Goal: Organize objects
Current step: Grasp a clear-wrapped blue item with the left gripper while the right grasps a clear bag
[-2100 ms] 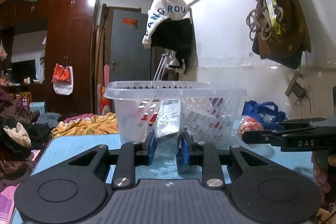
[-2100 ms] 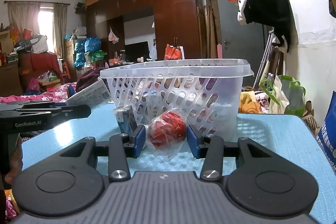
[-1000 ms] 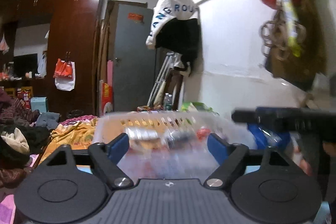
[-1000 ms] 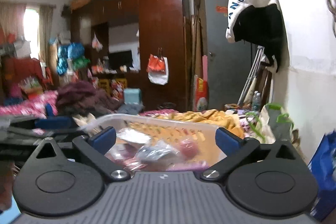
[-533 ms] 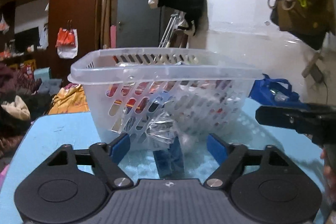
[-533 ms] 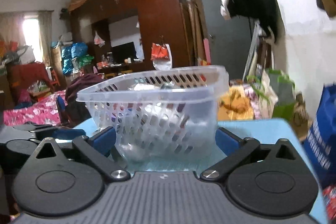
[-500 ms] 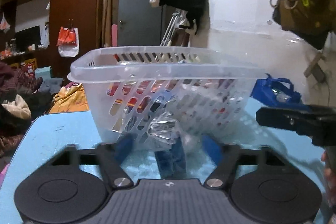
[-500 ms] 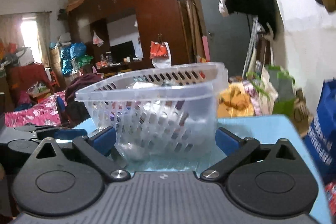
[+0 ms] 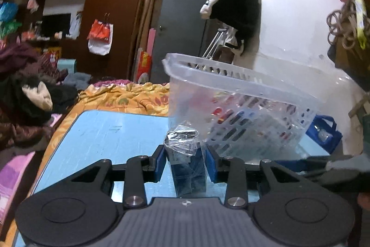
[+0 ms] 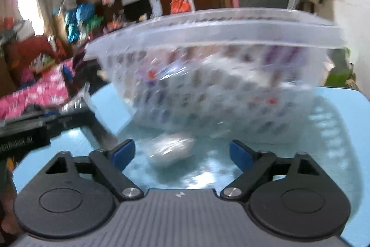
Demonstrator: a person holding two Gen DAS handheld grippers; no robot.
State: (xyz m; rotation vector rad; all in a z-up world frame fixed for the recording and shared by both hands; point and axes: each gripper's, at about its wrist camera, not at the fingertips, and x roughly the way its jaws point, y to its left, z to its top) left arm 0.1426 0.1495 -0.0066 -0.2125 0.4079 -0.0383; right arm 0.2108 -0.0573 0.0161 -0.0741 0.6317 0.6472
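A clear perforated plastic basket (image 9: 242, 94) holding several wrapped items stands on the light blue table (image 9: 111, 131); it also fills the right wrist view (image 10: 219, 38), blurred. My left gripper (image 9: 186, 164) is shut on a dark blue packet in clear wrap (image 9: 187, 161), held just in front of the basket's near left corner. My right gripper (image 10: 182, 154) is open, its blue pads wide apart, with a pale wrapped item (image 10: 171, 149) lying on the table between them in front of the basket.
The left gripper's body (image 10: 25, 133) shows at the left of the right wrist view. A blue bag (image 9: 323, 131) sits behind the basket by the white wall. Piled clothes and bedding (image 9: 129, 96) lie beyond the table's far edge.
My left gripper has closed from open onto the dark blue wrapped packet. My right gripper stayed open and moved down and closer to the basket, over a pale wrapped item.
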